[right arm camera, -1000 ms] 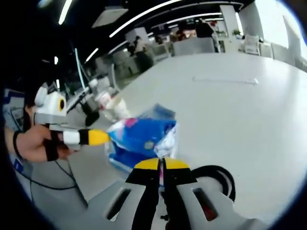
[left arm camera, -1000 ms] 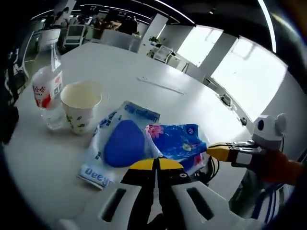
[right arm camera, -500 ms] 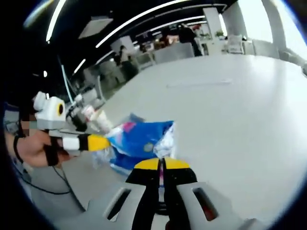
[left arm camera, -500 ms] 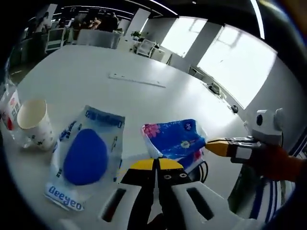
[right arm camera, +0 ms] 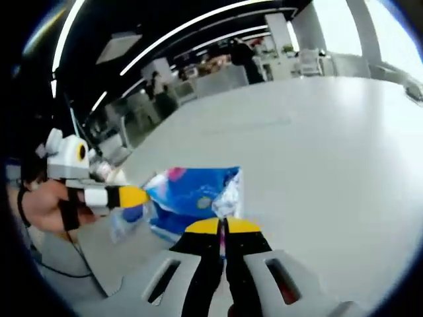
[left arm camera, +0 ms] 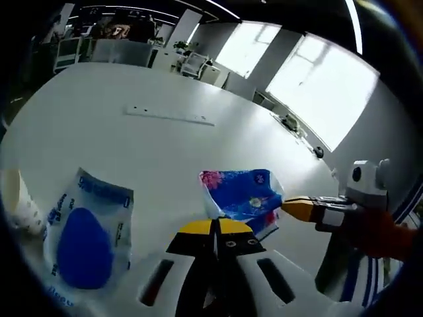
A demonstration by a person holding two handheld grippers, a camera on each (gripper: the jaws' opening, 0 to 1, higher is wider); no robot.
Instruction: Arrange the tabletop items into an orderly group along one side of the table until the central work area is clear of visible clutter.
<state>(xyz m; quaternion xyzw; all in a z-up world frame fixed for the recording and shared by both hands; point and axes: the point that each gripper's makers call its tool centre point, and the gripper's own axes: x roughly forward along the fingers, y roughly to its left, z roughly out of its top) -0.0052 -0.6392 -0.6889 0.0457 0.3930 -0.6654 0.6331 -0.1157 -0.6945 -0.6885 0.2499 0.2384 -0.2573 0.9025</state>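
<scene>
Tissues [left arm camera: 241,195] hang between my grippers, left [left arm camera: 215,228] and right [right arm camera: 223,228] clamped on opposite ends, table [left arm camera: 165,145] beneath.

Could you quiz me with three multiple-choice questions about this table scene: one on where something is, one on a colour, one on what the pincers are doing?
1. Where does the blue egg-shaped pack lie?
A. flat on the white table
B. inside the paper cup
C. on a chair

2. What colour are the gripper tips?
A. green
B. yellow
C. red

3. How is the flowered blue packet held?
A. by one gripper
B. by none
C. by both

Answers: 1 A, it rests on the tabletop beside the paper cup. 2 B, yellow tips show in both views. 3 C, the left gripper and right gripper are shut on opposite edges.
</scene>
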